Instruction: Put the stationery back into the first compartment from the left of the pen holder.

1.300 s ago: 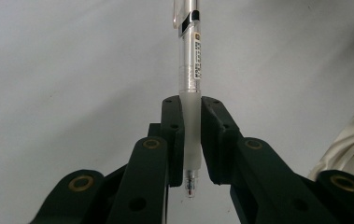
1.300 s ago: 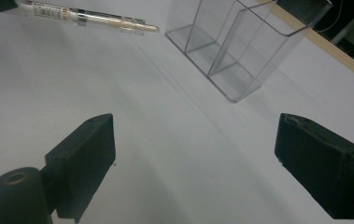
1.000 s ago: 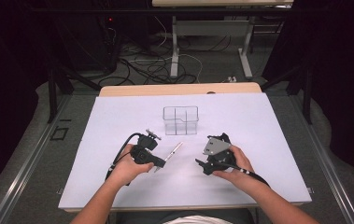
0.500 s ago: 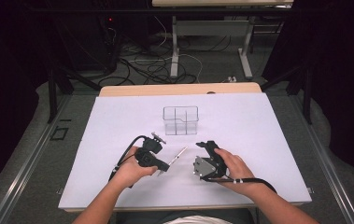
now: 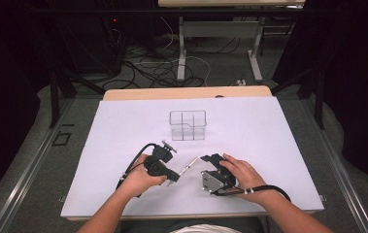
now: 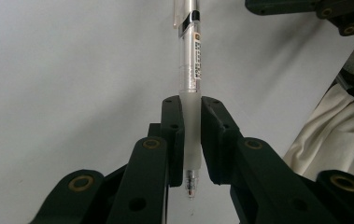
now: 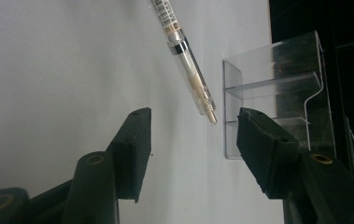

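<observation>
A clear pen point(image 5: 187, 168) is clamped in my left gripper point(image 5: 174, 177), above the white sheet near the table's front. In the left gripper view the pads of the left gripper point(image 6: 191, 105) press on the pen's frosted grip point(image 6: 191, 140), writing tip toward the camera, barrel point(image 6: 191, 65) pointing away. My right gripper point(image 5: 205, 159) sits just right of the pen's far end. In the right gripper view the pen's end point(image 7: 198, 93) hangs in the gap of the right gripper point(image 7: 193, 116); its jaws have just been closing, and neither pad touches the pen.
A clear plastic organiser point(image 5: 187, 125) with compartments stands on the white sheet point(image 5: 269, 126) behind both hands, and it appears close beyond the right jaw point(image 7: 277, 84). The wooden table edge point(image 5: 186, 92) lies at the back, with cables and desk legs on the floor beyond.
The right hand has come down and leftward toward the pen's free end and has turned. The left hand with the pen has barely shifted.
</observation>
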The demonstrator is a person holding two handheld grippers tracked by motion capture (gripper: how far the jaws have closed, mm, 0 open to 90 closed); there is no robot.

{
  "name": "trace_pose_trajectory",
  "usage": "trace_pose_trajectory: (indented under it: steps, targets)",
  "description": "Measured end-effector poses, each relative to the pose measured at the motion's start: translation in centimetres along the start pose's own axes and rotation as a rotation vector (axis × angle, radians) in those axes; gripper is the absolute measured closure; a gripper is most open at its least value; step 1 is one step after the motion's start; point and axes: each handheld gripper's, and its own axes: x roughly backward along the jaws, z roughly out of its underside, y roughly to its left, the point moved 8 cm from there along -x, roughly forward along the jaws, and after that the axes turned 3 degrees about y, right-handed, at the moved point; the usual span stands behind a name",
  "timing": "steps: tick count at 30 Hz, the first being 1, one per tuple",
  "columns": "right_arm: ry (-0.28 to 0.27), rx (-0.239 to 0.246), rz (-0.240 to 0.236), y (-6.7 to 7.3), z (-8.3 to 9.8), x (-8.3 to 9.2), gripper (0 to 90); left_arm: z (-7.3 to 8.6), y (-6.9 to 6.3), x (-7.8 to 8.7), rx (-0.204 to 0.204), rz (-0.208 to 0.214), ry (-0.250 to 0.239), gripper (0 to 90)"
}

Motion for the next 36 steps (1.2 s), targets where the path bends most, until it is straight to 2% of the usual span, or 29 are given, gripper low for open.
trace_pose_trajectory:
  steps: [3,6,9,14,17,19,21,23,25,27,28,30,31,32,34,35,36]
  targets:
    - [0.013,0.02,0.004,0.2,0.0,-0.2,45.2,-0.1,-0.2,-0.3,0.001,0.012,0.003,80.1]
    - [0.005,0.072,0.008,0.2,-0.1,-0.3,53.1,-0.2,-0.6,-0.7,-0.009,0.02,0.01,80.1]
    - [0.003,0.101,0.018,0.2,-0.2,-0.3,56.5,-0.2,-0.9,-1.0,-0.013,0.026,0.019,80.1]
    - [0.002,0.151,-0.012,1.0,-0.3,-0.4,61.8,-0.4,-1.2,-1.3,-0.021,0.037,0.02,80.0]
    - [0.013,0.201,-0.016,1.2,-0.4,-0.5,65.0,-0.6,-1.6,-1.6,-0.011,0.048,0.014,80.1]
    - [0.031,0.236,-0.007,1.2,-0.4,-0.5,66.1,-0.6,-1.6,-1.6,-0.022,0.049,0.021,80.1]
    - [0.023,0.276,-0.003,1.2,-0.6,-0.5,67.8,-0.7,-1.8,-2.0,-0.019,0.049,0.028,80.1]
    - [0.034,0.29,-0.035,1.6,-0.7,-0.5,68.8,-0.7,-2.0,-2.1,-0.026,0.05,0.034,80.1]
    - [0.034,0.317,-0.044,1.8,-0.8,-0.6,70.1,-0.8,-2.2,-2.2,-0.027,0.056,0.033,80.1]
    - [0.036,0.319,-0.054,2.0,-0.8,-0.6,71.6,-0.9,-2.3,-2.3,-0.028,0.059,0.032,80.1]
    - [0.018,0.332,-0.033,2.0,-0.9,-0.7,72.1,-1.0,-2.4,-2.3,-0.028,0.064,0.031,80.1]
    - [0.014,0.335,-0.035,2.0,-1.0,-0.7,72.3,-1.0,-2.3,-2.3,-0.037,0.069,0.033,80.1]
    - [0.019,0.341,-0.029,2.0,-1.0,-0.7,72.7,-1.2,-2.6,-2.3,-0.026,0.076,0.028,80.1]
    - [0.034,0.331,-0.056,2.2,-0.9,-0.6,73.0,-1.2,-2.7,-2.4,-0.031,0.079,0.03,80.1]
    - [0.028,0.335,-0.052,2.3,-1.0,-0.7,73.5,-1.3,-2.9,-2.5,-0.034,0.082,0.032,80.1]
    - [0.022,0.336,-0.04,2.3,-1.0,-0.8,73.9,-1.3,-2.9,-2.6,-0.048,0.086,0.036,80.1]
    - [0.019,0.34,-0.044,2.4,-1.1,-0.8,74.0,-1.3,-3.0,-2.6,-0.038,0.085,0.035,80.1]
